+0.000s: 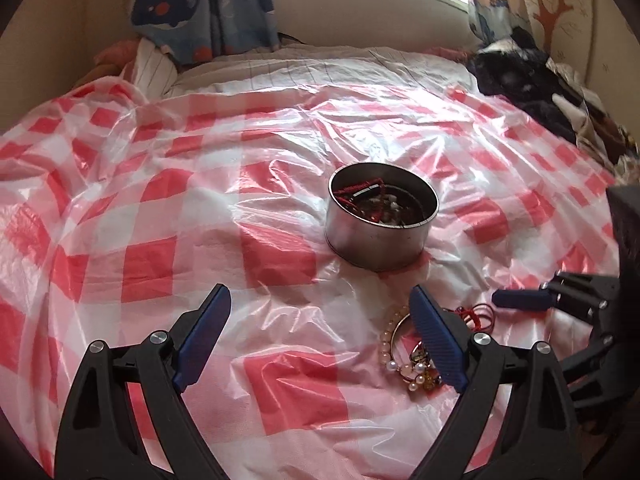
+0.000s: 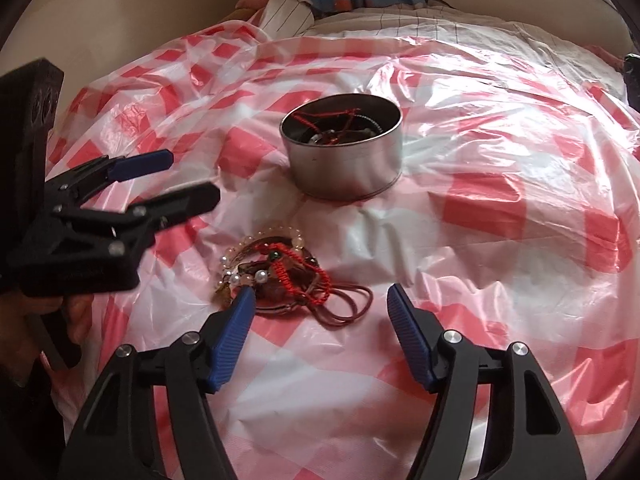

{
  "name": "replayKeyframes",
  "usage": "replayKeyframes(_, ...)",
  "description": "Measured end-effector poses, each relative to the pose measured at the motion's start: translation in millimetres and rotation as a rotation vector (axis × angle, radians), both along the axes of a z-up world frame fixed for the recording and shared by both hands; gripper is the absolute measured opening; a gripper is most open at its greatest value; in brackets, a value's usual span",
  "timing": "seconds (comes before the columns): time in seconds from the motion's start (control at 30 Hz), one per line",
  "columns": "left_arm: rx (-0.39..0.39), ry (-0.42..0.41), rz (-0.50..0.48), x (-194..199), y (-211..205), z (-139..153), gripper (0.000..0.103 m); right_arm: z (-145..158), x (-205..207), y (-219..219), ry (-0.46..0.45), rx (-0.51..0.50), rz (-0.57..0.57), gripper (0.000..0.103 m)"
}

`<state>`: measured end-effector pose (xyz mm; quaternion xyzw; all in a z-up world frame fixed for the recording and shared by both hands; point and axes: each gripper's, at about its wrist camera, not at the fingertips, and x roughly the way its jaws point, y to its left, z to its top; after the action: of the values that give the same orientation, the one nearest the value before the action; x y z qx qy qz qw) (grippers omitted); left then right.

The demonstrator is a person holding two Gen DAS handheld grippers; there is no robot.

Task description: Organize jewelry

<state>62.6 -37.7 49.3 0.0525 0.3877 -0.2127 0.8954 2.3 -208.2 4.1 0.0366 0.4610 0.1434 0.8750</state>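
A tin [image 2: 342, 152] is set near the middle of a sheet [image 2: 500, 208] spread over a bed [image 1: 280, 68]. Some jewelry is held inside the tin. A heap of bracelets [image 2: 280, 276] is laid on the sheet just before the tin. Behind the sheet, a curtain [image 1: 208, 4] is hung at the left, and a dark bundle [image 1: 520, 76] is piled at the right.

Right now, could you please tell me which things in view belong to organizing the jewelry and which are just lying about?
For the job: jewelry pile; round metal tin.
Lying about: whale-print curtain; dark bundle; checked plastic sheet.
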Motion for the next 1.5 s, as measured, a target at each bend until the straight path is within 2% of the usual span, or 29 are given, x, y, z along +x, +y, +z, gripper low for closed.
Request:
replayKeyframes(0.07, -0.035, 0.015, 0.021, 5, 8, 2, 0.087, -4, 2, 3, 0.008, -0.021, -0.002, 0.060)
replayKeyframes(0.1, -0.045, 0.021, 0.027, 6, 10, 2, 0.087, -5, 3, 2, 0.010, -0.014, -0.007, 0.051)
replayKeyframes(0.13, -0.048, 0.023, 0.031, 6, 11, 2, 0.087, -4, 3, 0, 0.006, -0.002, -0.016, 0.035)
replayKeyframes(0.2, -0.044, 0.024, 0.027, 7, 10, 1, 0.087, -1, 3, -5, -0.006, 0.011, -0.034, 0.019)
replayKeyframes(0.27, -0.036, 0.024, 0.013, 5, 7, 1, 0.087, 2, 2, -10, -0.023, 0.007, -0.061, 0.012)
replayKeyframes(0.37, -0.010, 0.014, -0.002, 1, 1, 0, 0.087, 7, 2, -18, -0.041, 0.014, -0.094, 0.012)
replayKeyframes(0.47, 0.011, 0.013, -0.018, -1, -3, -2, 0.087, 9, 3, -18, -0.039, 0.040, -0.074, 0.012)
replayKeyframes(0.5, 0.013, 0.016, -0.025, -1, -5, -3, 0.087, 8, 4, -15, -0.037, 0.051, -0.058, 0.016)
replayKeyframes(0.53, 0.017, 0.020, -0.033, -2, -6, -4, 0.087, 8, 3, -11, -0.045, 0.043, -0.050, 0.036)
replayKeyframes(0.57, 0.023, 0.024, -0.042, -2, -8, -5, 0.087, 8, 4, -6, -0.059, 0.019, -0.044, 0.044)
replayKeyframes(0.63, 0.036, 0.024, -0.063, -5, -12, -6, 0.087, 5, 8, 1, -0.058, -0.006, -0.030, 0.045)
replayKeyframes(0.67, 0.040, 0.024, -0.079, -7, -14, -5, 0.087, 2, 10, 2, -0.051, -0.002, -0.027, 0.045)
replayKeyframes(0.7, 0.040, 0.026, -0.102, -9, -16, -5, 0.087, 0, 12, 2, -0.044, 0.000, -0.028, 0.037)
replayKeyframes(0.73, 0.041, 0.029, -0.127, -11, -19, -6, 0.087, -1, 14, 1, -0.038, -0.002, -0.038, 0.019)
replayKeyframes(0.77, 0.042, 0.031, -0.150, -13, -21, -6, 0.087, -2, 14, -2, -0.034, 0.006, -0.049, 0.014)
replayKeyframes(0.83, 0.053, 0.039, -0.200, -18, -29, -8, 0.087, 2, 13, -11, -0.049, 0.018, -0.089, 0.009)
replayKeyframes(0.97, 0.091, 0.041, -0.294, -30, -47, -17, 0.087, 9, 10, -36, -0.069, 0.070, -0.176, 0.009)
replayKeyframes(1.1, 0.137, 0.022, -0.319, -37, -59, -25, 0.086, 11, 9, -41, -0.064, 0.061, -0.194, 0.009)
replayKeyframes(1.13, 0.139, 0.033, -0.319, -36, -60, -28, 0.074, 11, 9, -39, -0.060, 0.053, -0.191, 0.009)
replayKeyframes(1.17, 0.141, 0.059, -0.317, -34, -60, -32, 0.067, 10, 10, -38, -0.054, 0.044, -0.189, 0.009)
replayKeyframes(1.23, 0.130, 0.121, -0.316, -28, -59, -38, 0.037, 8, 10, -38, -0.042, 0.036, -0.194, 0.009)
replayKeyframes(1.3, 0.132, 0.122, -0.309, -26, -56, -38, 0.024, 6, 11, -41, -0.032, 0.036, -0.205, 0.010)
replayKeyframes(1.33, 0.113, 0.122, -0.304, -25, -53, -35, 0.017, 6, 11, -42, -0.031, 0.036, -0.210, 0.022)
replayKeyframes(1.37, 0.077, 0.128, -0.301, -23, -49, -32, 0.015, 6, 10, -42, -0.033, 0.032, -0.215, 0.030)
replayKeyframes(1.4, 0.049, 0.125, -0.283, -21, -44, -28, 0.012, 6, 10, -42, -0.036, 0.027, -0.217, 0.046)
replayKeyframes(1.5, -0.015, 0.114, -0.222, -13, -29, -19, 0.011, 5, 11, -39, -0.039, 0.032, -0.198, 0.049)
